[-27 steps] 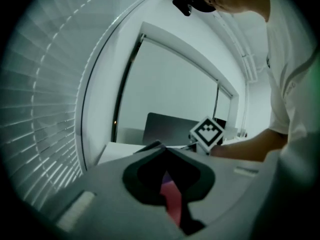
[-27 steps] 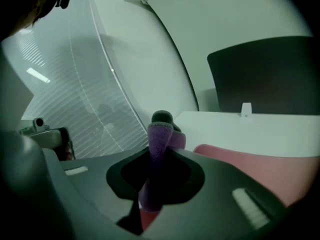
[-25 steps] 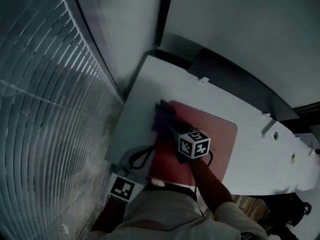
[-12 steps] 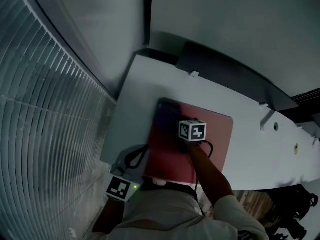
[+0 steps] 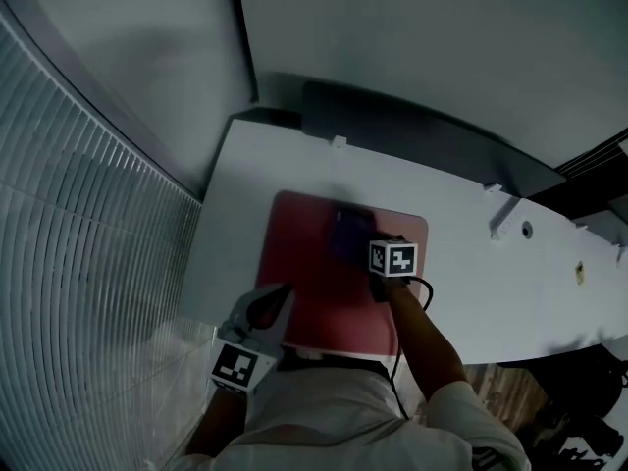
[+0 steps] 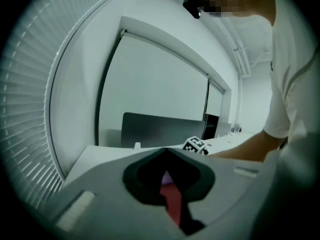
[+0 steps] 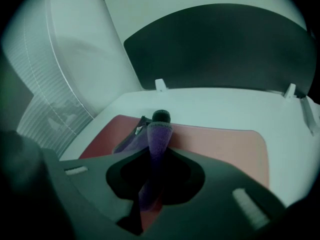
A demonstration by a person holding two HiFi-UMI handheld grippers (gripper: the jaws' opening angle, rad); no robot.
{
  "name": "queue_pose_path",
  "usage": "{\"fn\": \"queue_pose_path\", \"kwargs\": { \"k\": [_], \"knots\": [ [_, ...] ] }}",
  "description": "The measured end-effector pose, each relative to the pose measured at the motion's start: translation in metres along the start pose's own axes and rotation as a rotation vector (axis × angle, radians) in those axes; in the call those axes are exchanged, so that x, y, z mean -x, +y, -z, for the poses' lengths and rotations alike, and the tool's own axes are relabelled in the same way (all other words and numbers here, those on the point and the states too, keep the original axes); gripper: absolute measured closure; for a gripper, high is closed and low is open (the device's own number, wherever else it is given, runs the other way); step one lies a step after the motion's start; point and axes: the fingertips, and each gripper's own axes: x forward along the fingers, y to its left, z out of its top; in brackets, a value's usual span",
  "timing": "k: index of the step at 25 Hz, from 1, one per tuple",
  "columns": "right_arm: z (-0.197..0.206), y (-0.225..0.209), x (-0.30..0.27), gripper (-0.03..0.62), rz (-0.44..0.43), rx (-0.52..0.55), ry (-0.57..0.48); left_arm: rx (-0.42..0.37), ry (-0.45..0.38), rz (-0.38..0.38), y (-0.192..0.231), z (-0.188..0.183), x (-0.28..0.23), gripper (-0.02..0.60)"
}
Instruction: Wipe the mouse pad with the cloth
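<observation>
Pinched in the right gripper, jaws tight on it: a fold of purple cloth, trailing down onto the red mouse pad toward its far edge. Left gripper closed on nothing, held over the pad's near left corner. Pad flat on the white desk, close to the desk's left and near edges.

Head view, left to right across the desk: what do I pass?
Window blinds → left gripper → cloth → marker cube → white bracket. The mouse pad spans beneath several of these, so it has no single place.
</observation>
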Motion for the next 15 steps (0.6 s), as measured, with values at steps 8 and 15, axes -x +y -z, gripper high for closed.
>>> {"fn": "queue_pose_path", "kwargs": {
  "k": [8,15],
  "knots": [
    [0.026,-0.111,0.069,0.545,0.124,-0.053,-0.017,-0.043,-0.001,0.047,-0.076,-0.005,-0.029,0.580],
    [0.049,-0.187,0.118,0.543,0.211,-0.095,-0.061,-0.039,-0.027,0.066,-0.133,-0.011,-0.046,0.578]
  ]
}}
